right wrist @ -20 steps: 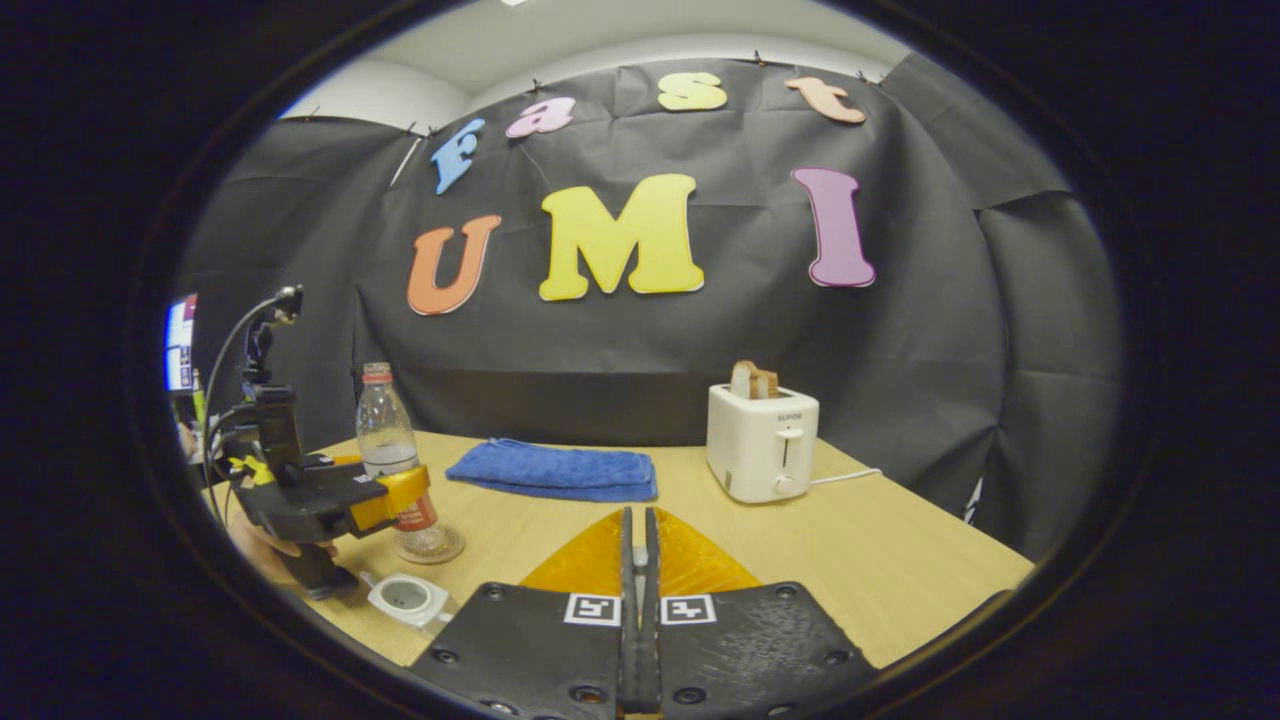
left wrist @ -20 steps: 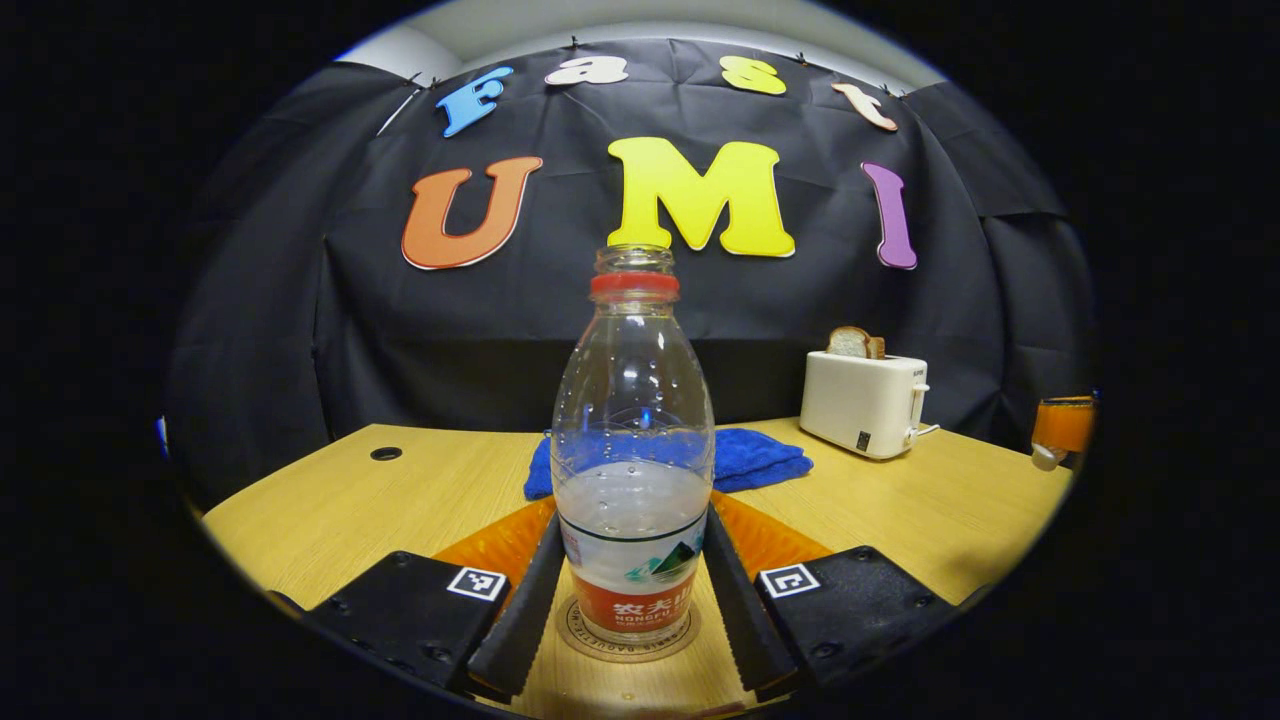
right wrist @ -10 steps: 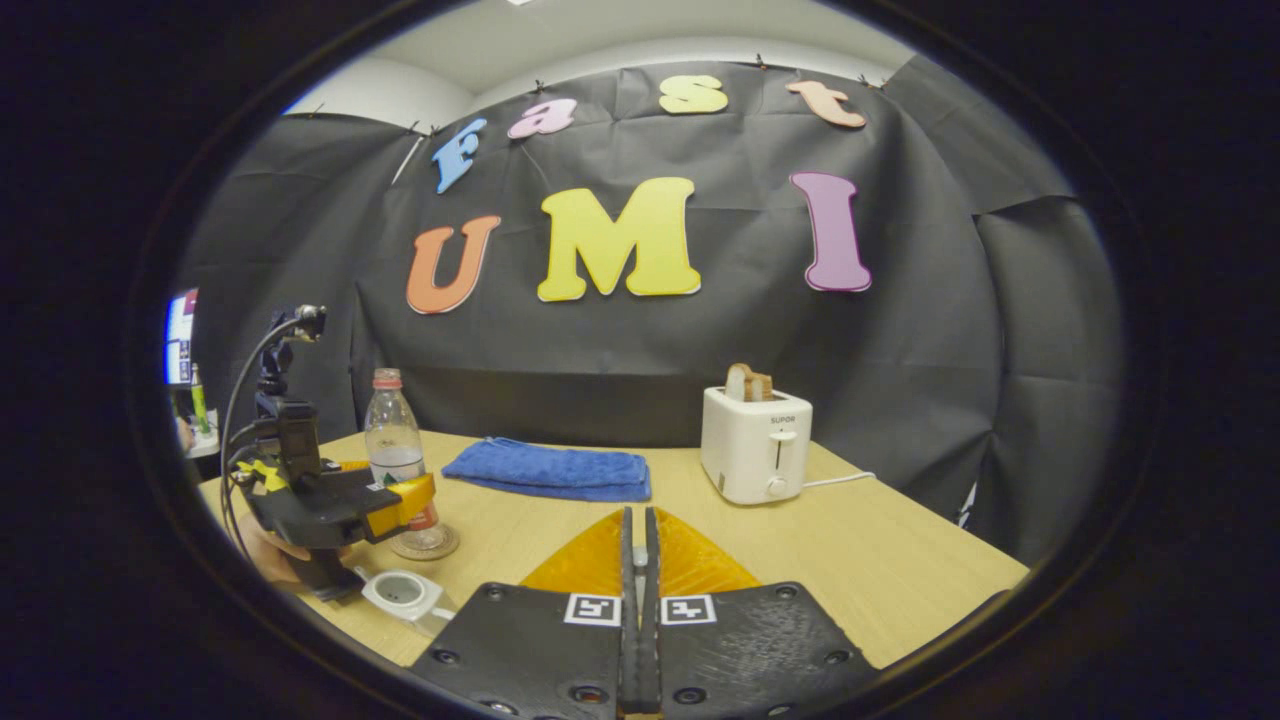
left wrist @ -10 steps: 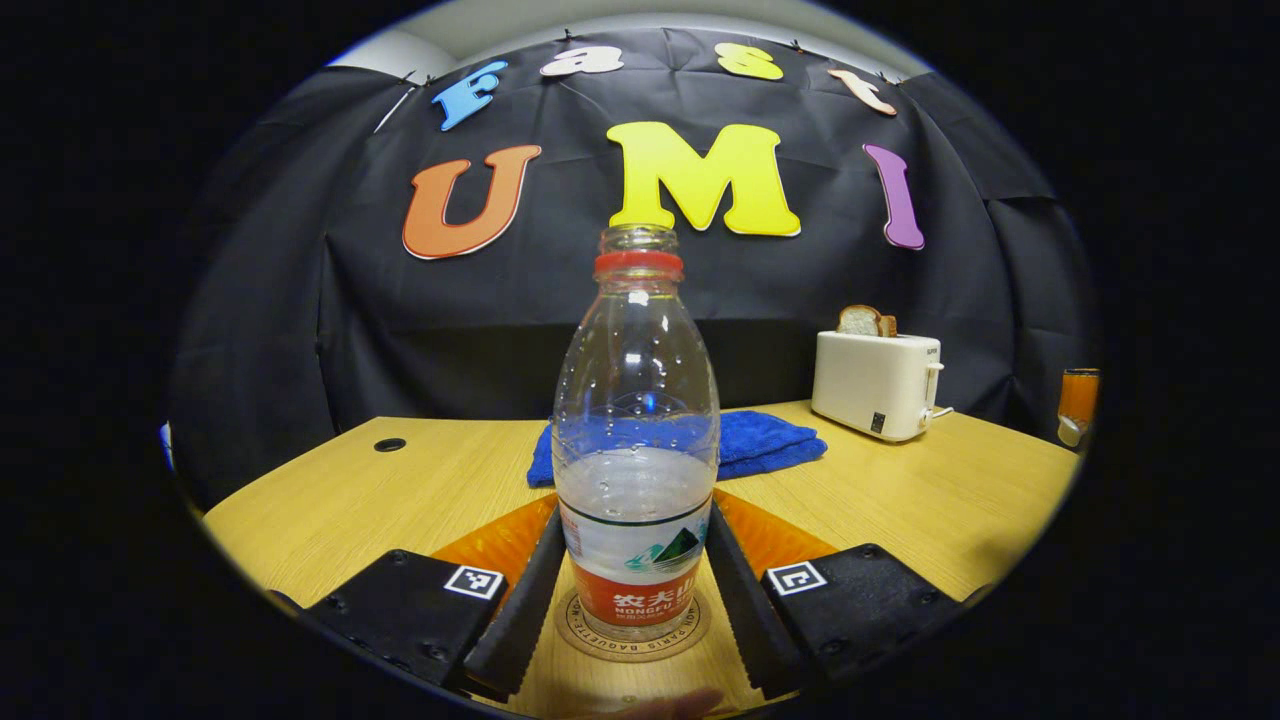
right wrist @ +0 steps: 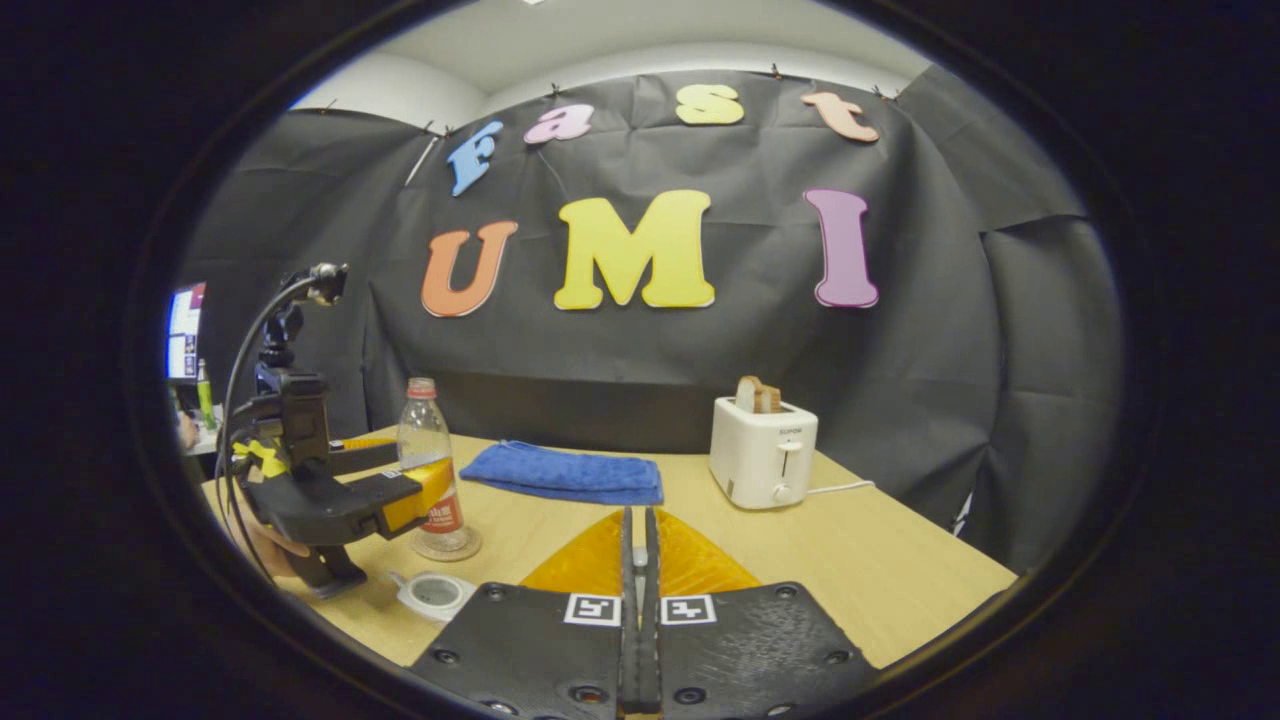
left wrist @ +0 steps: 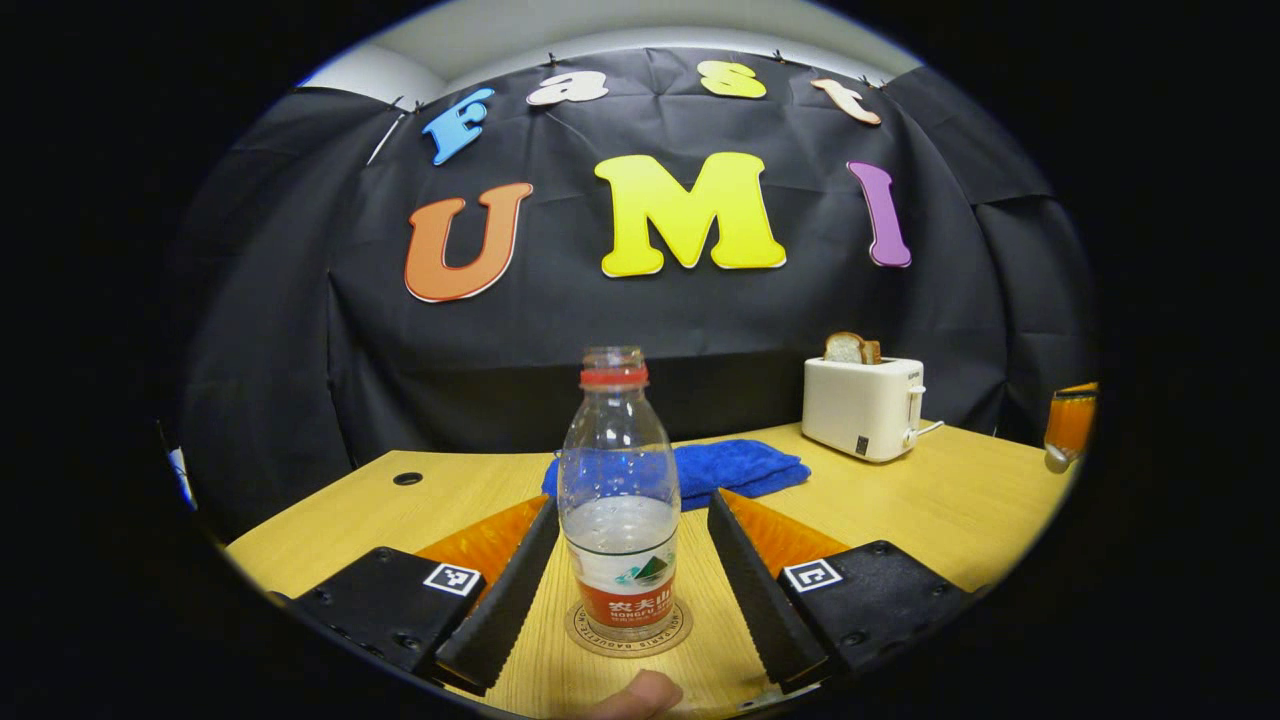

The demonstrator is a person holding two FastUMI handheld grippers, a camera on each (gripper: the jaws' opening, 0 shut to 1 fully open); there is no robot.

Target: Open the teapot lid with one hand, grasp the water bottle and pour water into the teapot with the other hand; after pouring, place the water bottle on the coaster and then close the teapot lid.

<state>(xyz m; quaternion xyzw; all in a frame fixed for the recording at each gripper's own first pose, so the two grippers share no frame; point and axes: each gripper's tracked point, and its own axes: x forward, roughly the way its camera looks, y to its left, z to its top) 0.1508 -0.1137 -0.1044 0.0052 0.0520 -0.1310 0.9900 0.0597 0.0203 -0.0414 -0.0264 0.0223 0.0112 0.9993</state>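
A clear water bottle (left wrist: 620, 520) with a red neck ring and no cap stands upright on a round coaster (left wrist: 628, 630), about a third full. My left gripper (left wrist: 630, 505) is open; its fingers flank the bottle with a gap on each side. In the right gripper view the same bottle (right wrist: 428, 450) and coaster (right wrist: 447, 545) sit at the table's left, with the left gripper (right wrist: 400, 470) around them and a hand (right wrist: 265, 545) holding it. A small pale round teapot opening (right wrist: 435, 592) shows in front of the coaster. My right gripper (right wrist: 638, 520) is shut, with nothing visible between its fingers.
A folded blue cloth (left wrist: 740, 465) lies behind the bottle. A white toaster (left wrist: 865, 405) holding bread stands at the back right. A cable hole (left wrist: 407, 478) is in the tabletop at the left. A fingertip (left wrist: 640, 695) shows at the near edge.
The left gripper's fingers have spread off the bottle and drawn back toward me. The bottle stays upright on the coaster. The right gripper has stayed shut and shifted slightly.
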